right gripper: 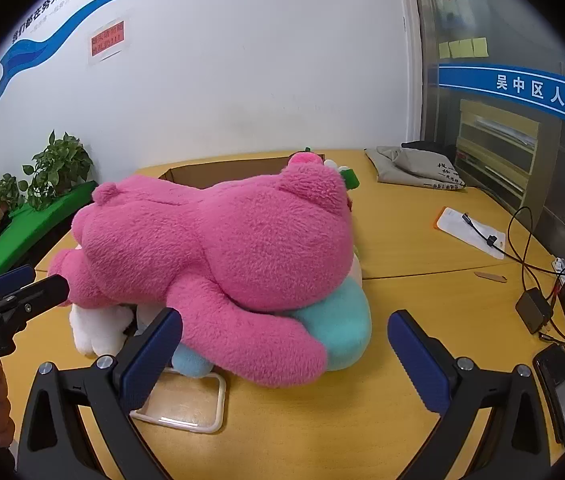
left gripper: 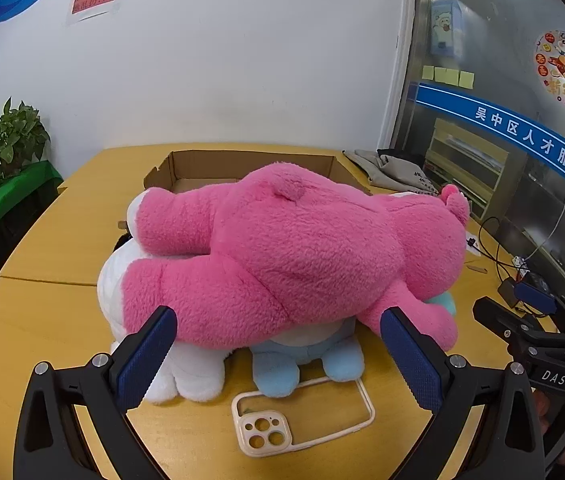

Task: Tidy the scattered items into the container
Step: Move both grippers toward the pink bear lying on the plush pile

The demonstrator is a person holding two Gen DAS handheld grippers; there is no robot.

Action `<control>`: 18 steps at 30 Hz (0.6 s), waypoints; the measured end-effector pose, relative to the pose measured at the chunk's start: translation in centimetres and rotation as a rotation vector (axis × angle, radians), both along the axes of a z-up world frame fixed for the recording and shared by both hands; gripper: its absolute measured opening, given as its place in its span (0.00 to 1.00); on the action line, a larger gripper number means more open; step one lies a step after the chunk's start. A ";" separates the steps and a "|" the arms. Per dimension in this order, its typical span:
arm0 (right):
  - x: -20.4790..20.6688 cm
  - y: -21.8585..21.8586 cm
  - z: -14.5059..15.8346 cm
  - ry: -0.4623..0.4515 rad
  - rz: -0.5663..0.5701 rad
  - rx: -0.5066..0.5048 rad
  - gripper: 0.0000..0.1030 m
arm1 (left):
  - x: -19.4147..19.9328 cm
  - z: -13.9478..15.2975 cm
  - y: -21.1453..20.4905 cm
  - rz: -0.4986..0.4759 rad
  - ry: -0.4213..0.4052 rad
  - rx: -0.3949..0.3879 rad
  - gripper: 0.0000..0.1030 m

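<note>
A big pink plush bear lies face down across a white plush and a light blue plush on the yellow table. Behind the pile stands an open cardboard box. A cream phone case lies on the table in front of the plushes. My left gripper is open, its blue pads on either side of the bear's near edge. My right gripper is open too, with the bear's arm lying between its fingers. Under the bear, the teal plush shows.
A grey cloth bag lies at the back right. A white packet, cables with a black charger and a dark phone are along the right side. Potted plants stand on a green-covered ledge at left.
</note>
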State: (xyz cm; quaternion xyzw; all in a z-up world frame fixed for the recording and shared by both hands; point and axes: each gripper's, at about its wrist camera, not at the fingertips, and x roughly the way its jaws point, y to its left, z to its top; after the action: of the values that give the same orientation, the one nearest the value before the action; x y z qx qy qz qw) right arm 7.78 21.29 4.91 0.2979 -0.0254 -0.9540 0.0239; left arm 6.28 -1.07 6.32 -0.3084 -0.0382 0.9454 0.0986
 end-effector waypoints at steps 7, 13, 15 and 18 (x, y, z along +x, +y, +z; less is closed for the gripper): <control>-1.2 0.0 -0.9 -0.007 0.017 -0.004 1.00 | -0.2 -0.8 -0.4 -0.009 0.033 0.022 1.00; -1.1 -0.1 -2.1 -0.010 0.038 -0.014 1.00 | -0.1 -1.4 -0.1 -0.029 0.034 0.042 1.00; -1.1 0.0 -2.4 -0.021 0.035 -0.020 1.00 | -0.1 -1.5 0.2 -0.037 0.030 0.037 1.00; -1.2 0.1 -2.7 -0.028 0.035 -0.030 1.00 | -0.2 -1.5 0.4 -0.043 0.025 0.037 1.00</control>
State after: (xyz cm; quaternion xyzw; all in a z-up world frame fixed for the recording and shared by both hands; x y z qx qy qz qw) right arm 6.62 21.37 2.23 0.3111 -0.0348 -0.9487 0.0444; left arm 6.06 -0.71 4.84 -0.2956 -0.0478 0.9459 0.1248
